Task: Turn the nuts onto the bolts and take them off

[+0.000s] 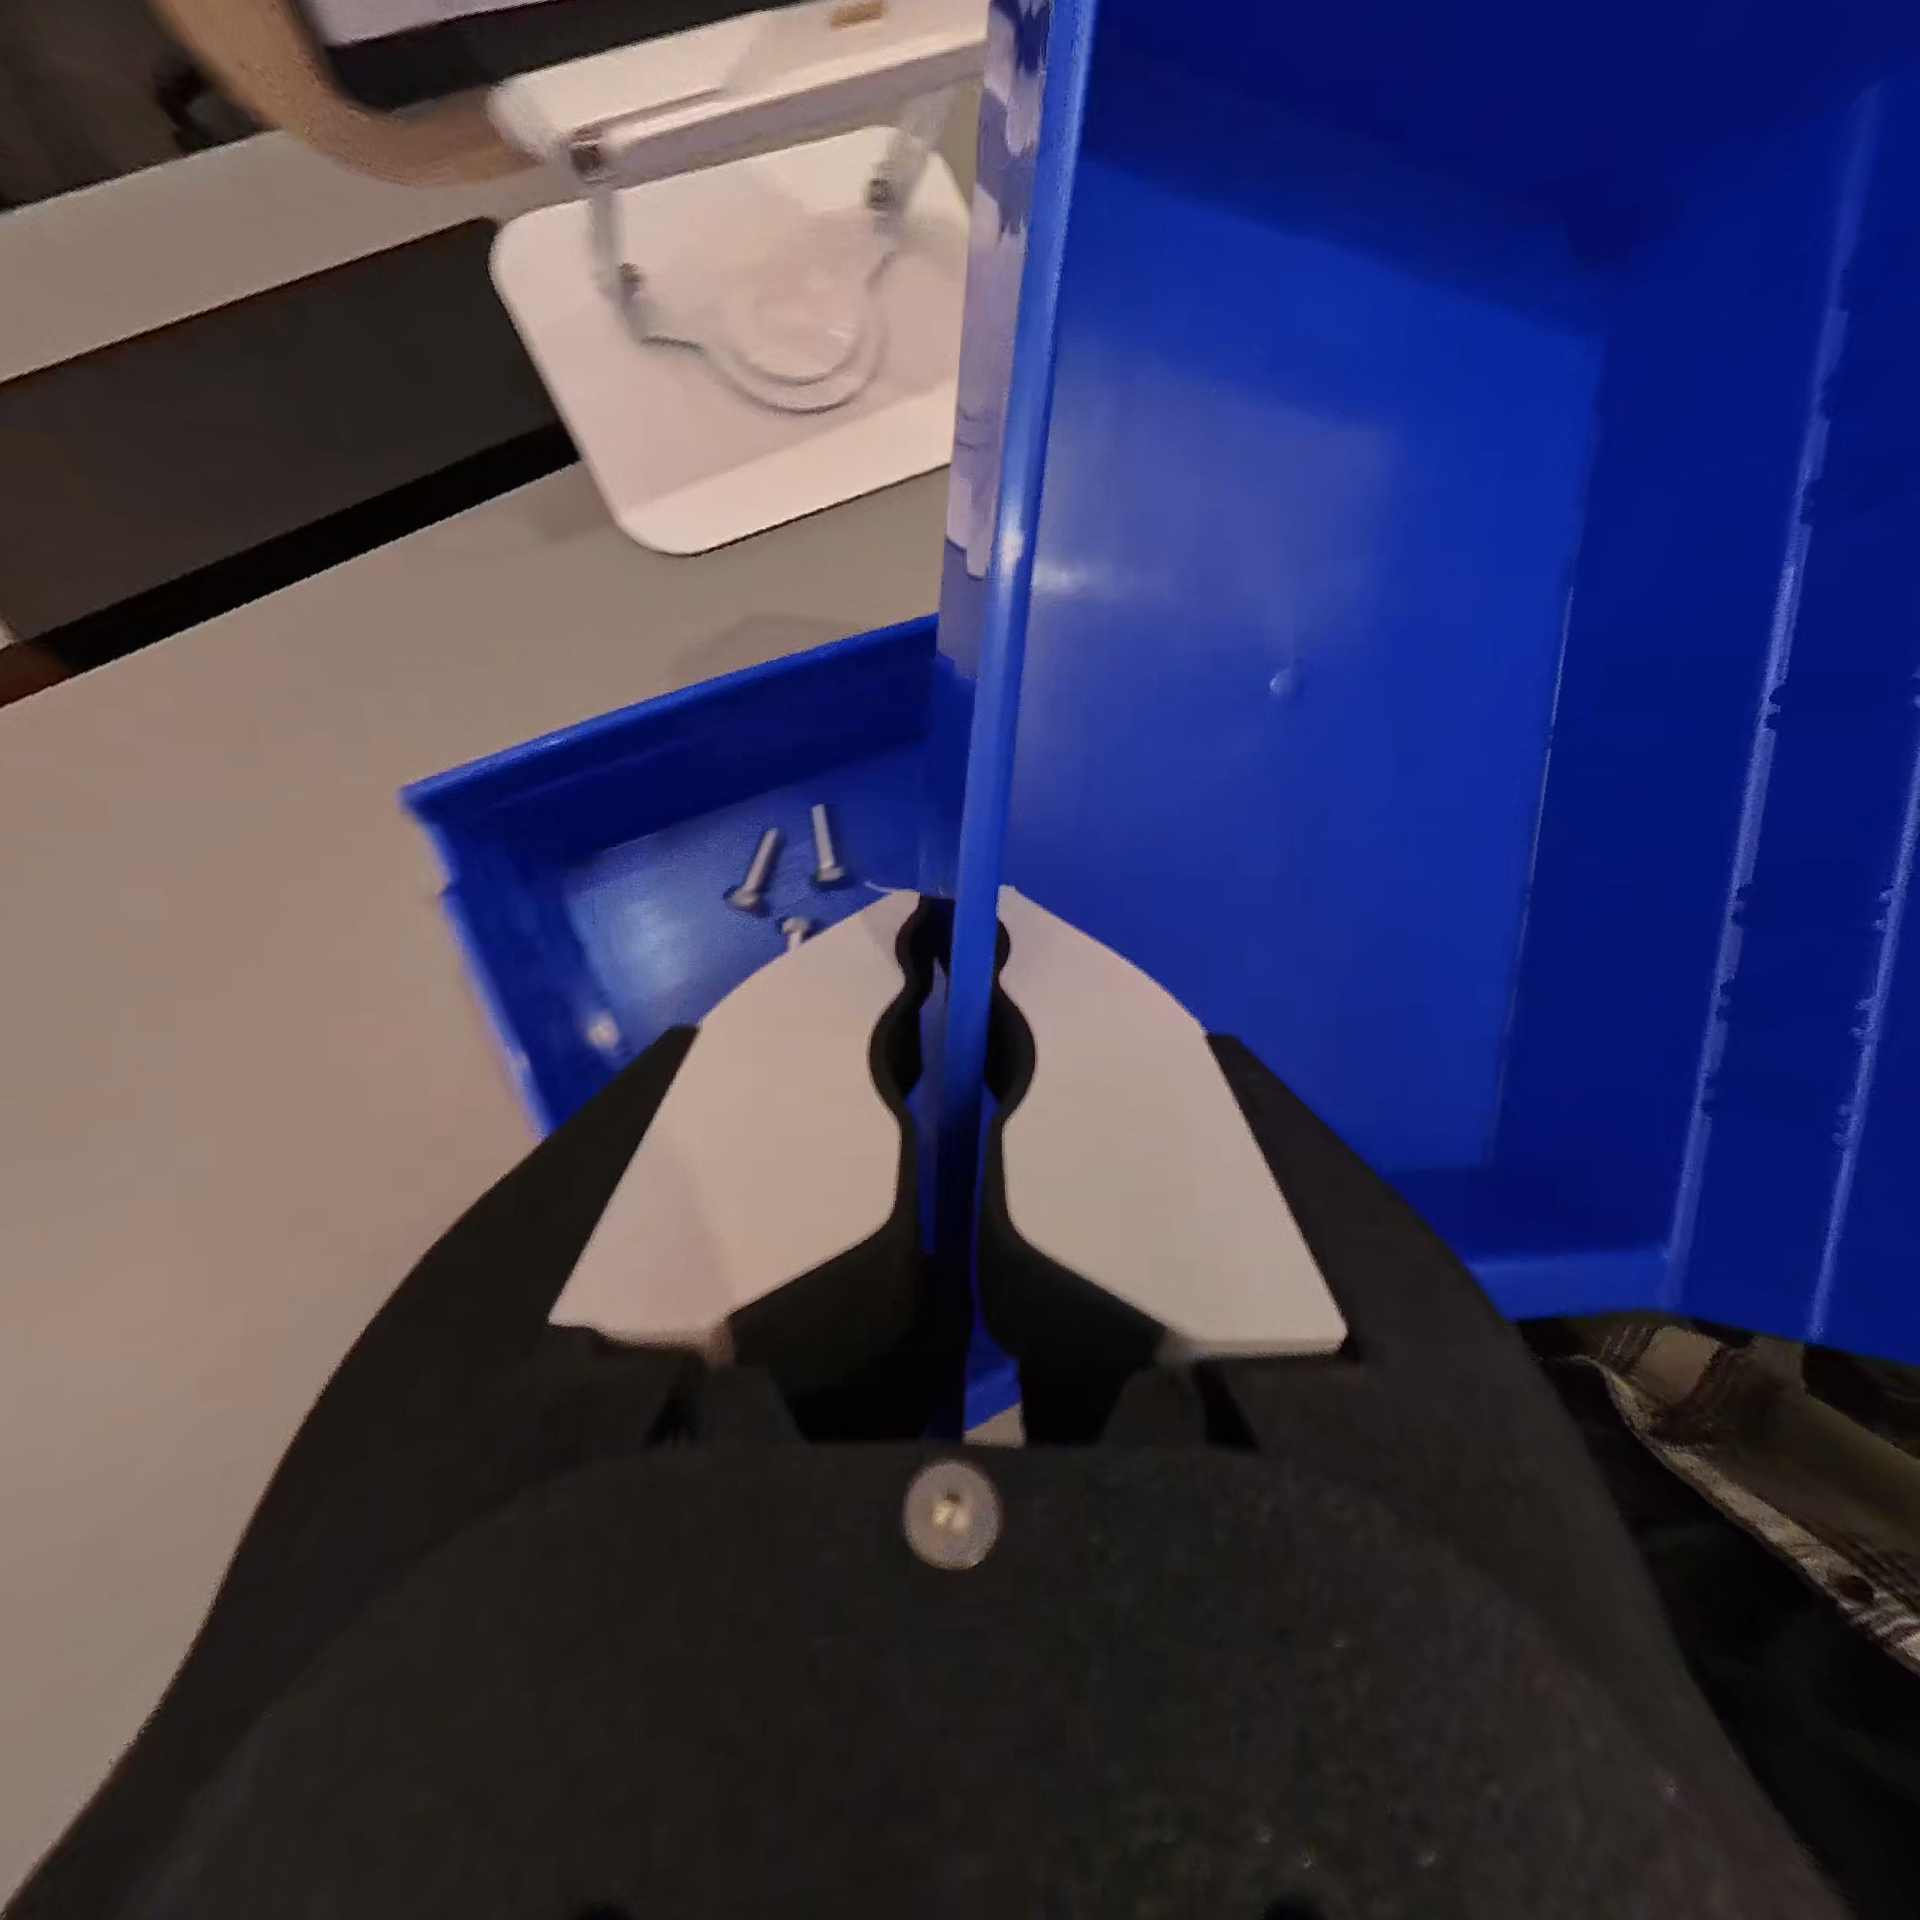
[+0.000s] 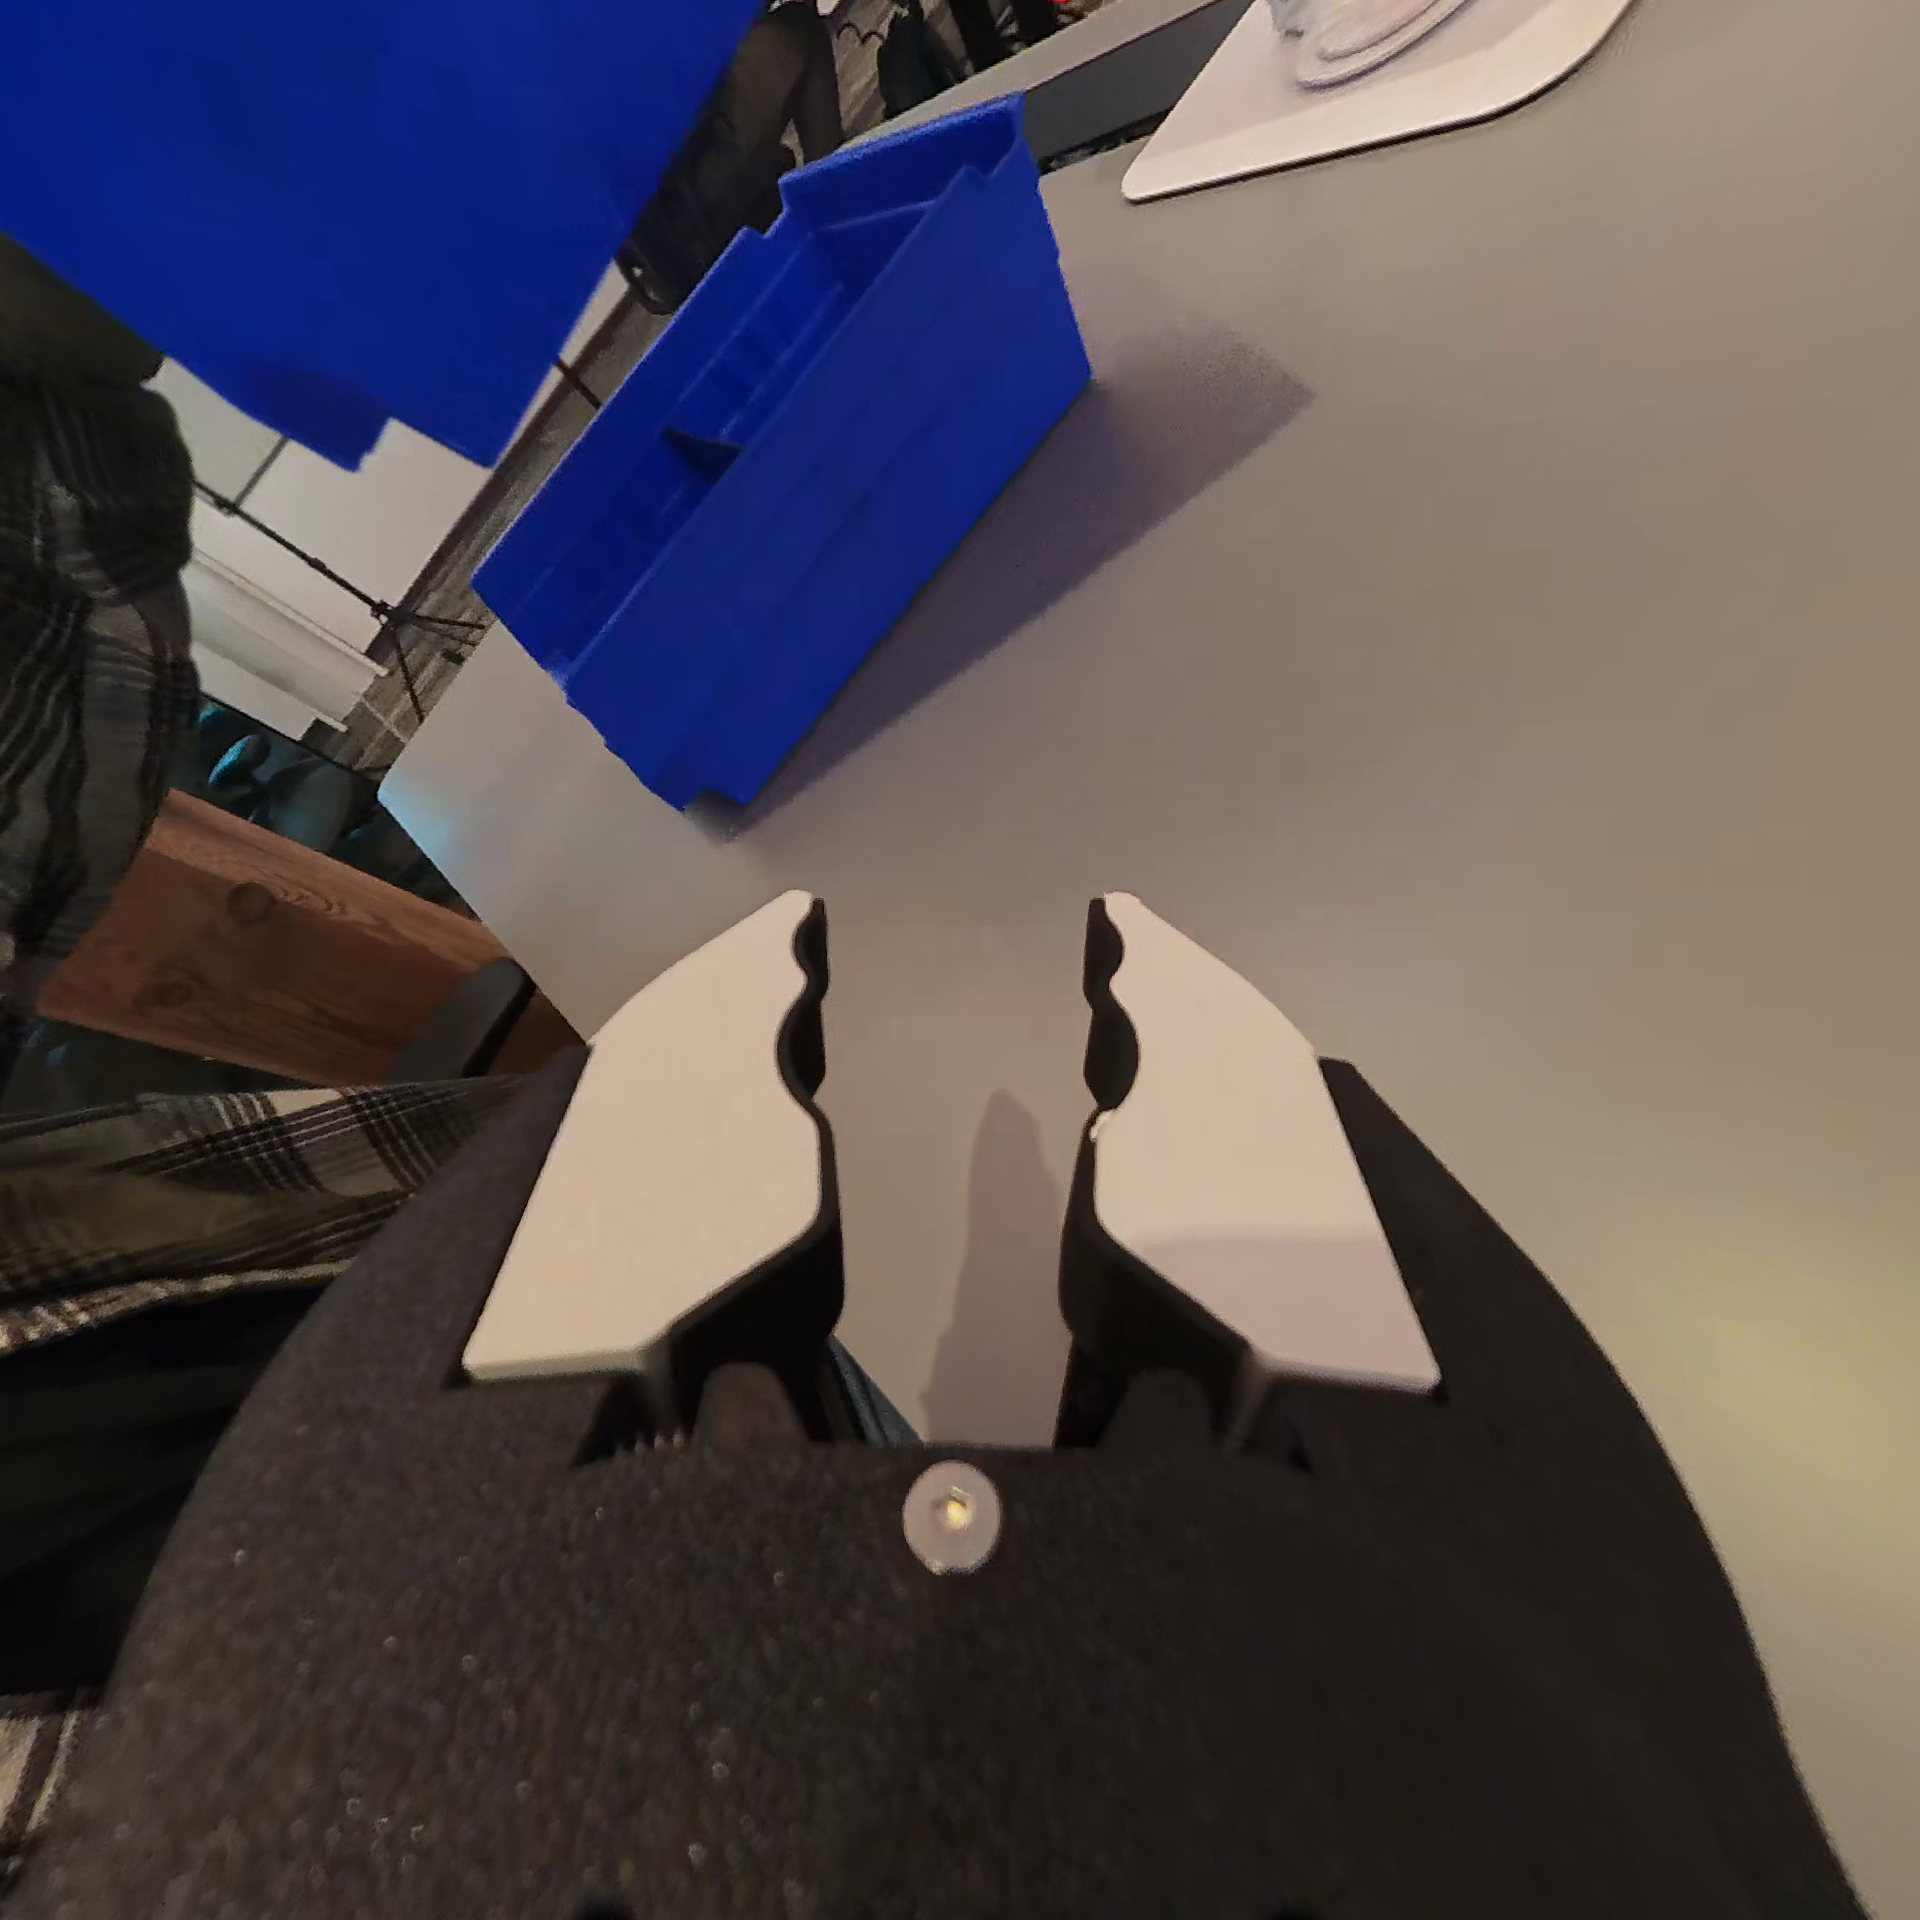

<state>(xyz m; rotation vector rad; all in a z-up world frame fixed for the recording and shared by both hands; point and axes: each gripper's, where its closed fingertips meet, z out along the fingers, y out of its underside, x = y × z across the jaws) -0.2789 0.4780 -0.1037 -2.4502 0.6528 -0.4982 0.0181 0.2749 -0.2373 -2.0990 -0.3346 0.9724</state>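
Observation:
My left gripper [image 1: 954, 935] is shut on the thin side wall of a blue plastic bin [image 1: 1299, 623] and holds it lifted and tipped; its inside looks empty. The same bin shows in the right wrist view [image 2: 312, 177], raised at the top left. Below it a second blue bin [image 1: 665, 748] stands on the grey table with a few silver bolts [image 1: 790, 862] on its floor; it also shows in the right wrist view [image 2: 810, 478]. My right gripper [image 2: 956, 935] is open and empty above the table, short of that bin. No nuts are visible.
A white stand base [image 1: 727, 343] with a clear cable sits at the back of the grey table [image 1: 208, 987], also in the right wrist view [image 2: 1351, 114]. A person's plaid sleeve [image 2: 208, 1164] is at the left, beside a wooden surface [image 2: 260, 966]. Across from one pair of fingers to the other is roughly 40 cm.

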